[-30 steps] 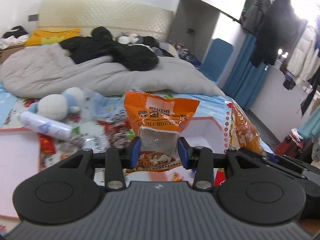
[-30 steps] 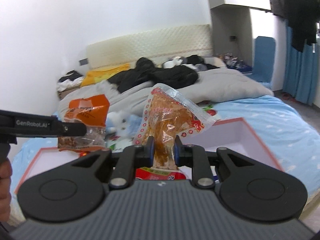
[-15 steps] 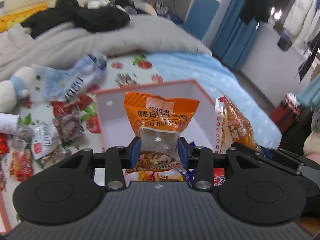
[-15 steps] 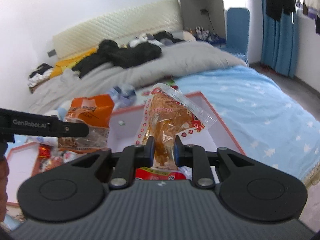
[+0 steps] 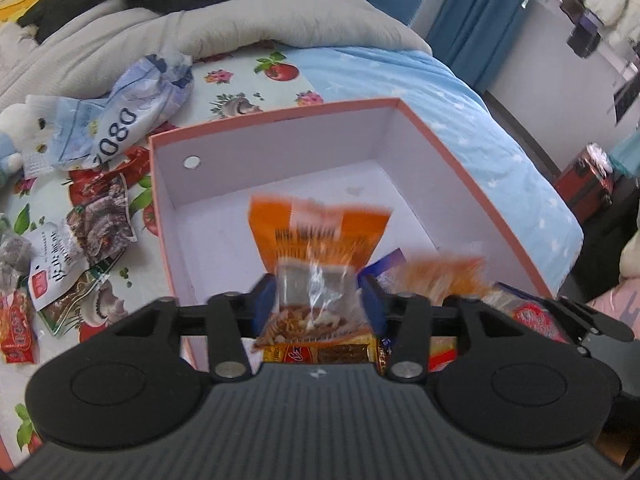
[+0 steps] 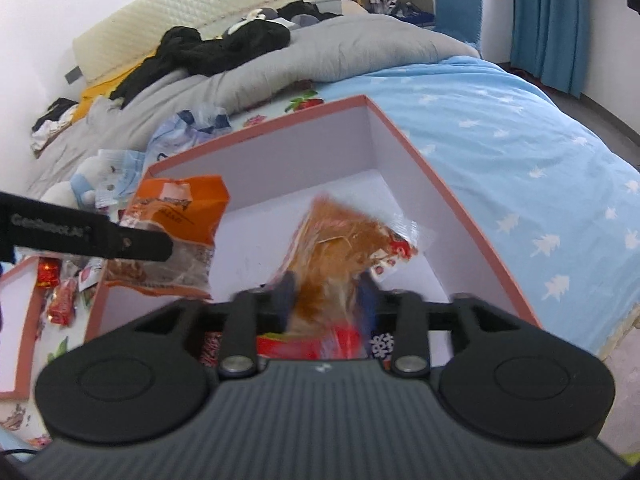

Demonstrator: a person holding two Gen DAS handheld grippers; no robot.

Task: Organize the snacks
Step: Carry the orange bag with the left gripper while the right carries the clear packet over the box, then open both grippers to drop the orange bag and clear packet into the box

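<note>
- Over the pink-rimmed cardboard box (image 5: 472,184) with its white inside, we hold both grippers tilted downward, so whatever leaves them should land in the box and not on the bedspread.
- Our left gripper (image 5: 318,304) has just been opening; its blue pads now stand off the orange foil snack packet with a clear window (image 5: 320,252), which is still between them but blurred – we judge it is dropping free.
- Our right gripper (image 6: 328,300) has likewise just been opening around the clear-wrapped packet of brown snack with a red-printed edge (image 6: 344,240); its fingers are smeared by motion, and we read a gap on each side of the packet, so the grip looks released.
- Both packets hang above the near part of the box floor, where several red and yellow snack wrappers (image 5: 320,354) already lie – it makes sense that we let go low and close to that pile.
- Left of the box, loose snack packets (image 5: 76,240) and a crumpled pale blue plastic bag (image 5: 120,120) sit scattered on the flower-printed sheet (image 5: 240,92), so in our judgement the sorting is partway through and further trips remain.
- Dropping two packets at once risks one catching on the rim.
</note>
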